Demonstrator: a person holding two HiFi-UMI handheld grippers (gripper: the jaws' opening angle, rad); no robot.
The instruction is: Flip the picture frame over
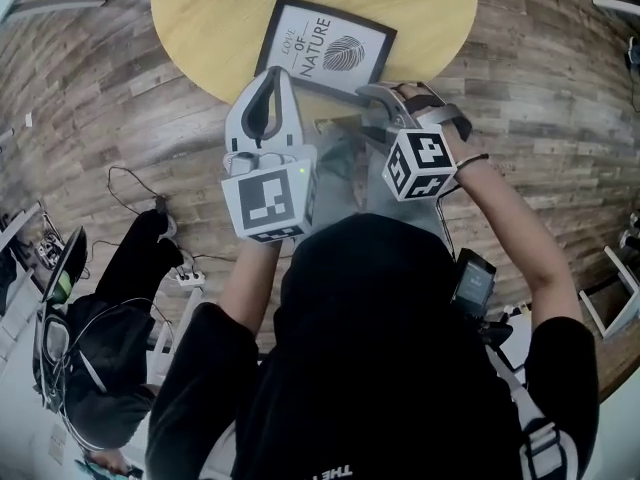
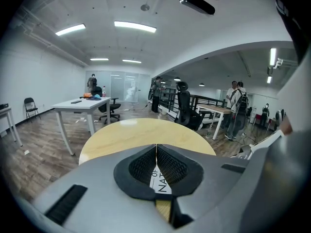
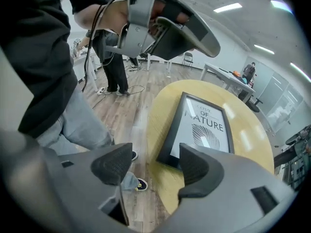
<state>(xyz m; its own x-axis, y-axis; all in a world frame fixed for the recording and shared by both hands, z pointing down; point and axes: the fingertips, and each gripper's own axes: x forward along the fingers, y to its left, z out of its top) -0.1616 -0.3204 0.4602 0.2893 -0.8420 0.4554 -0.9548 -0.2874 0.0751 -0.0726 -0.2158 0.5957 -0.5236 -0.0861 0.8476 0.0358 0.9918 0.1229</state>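
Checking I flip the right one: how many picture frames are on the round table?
1. The picture frame lies print side up on the round table, by its near edge; part of that edge is hidden.

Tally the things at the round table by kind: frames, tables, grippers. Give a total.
Frame: 1
Table: 1
Grippers: 2, left gripper and right gripper
Total: 4

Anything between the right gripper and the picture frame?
Only bare tabletop: the right gripper view shows the open right gripper short of the picture frame, jaws empty.
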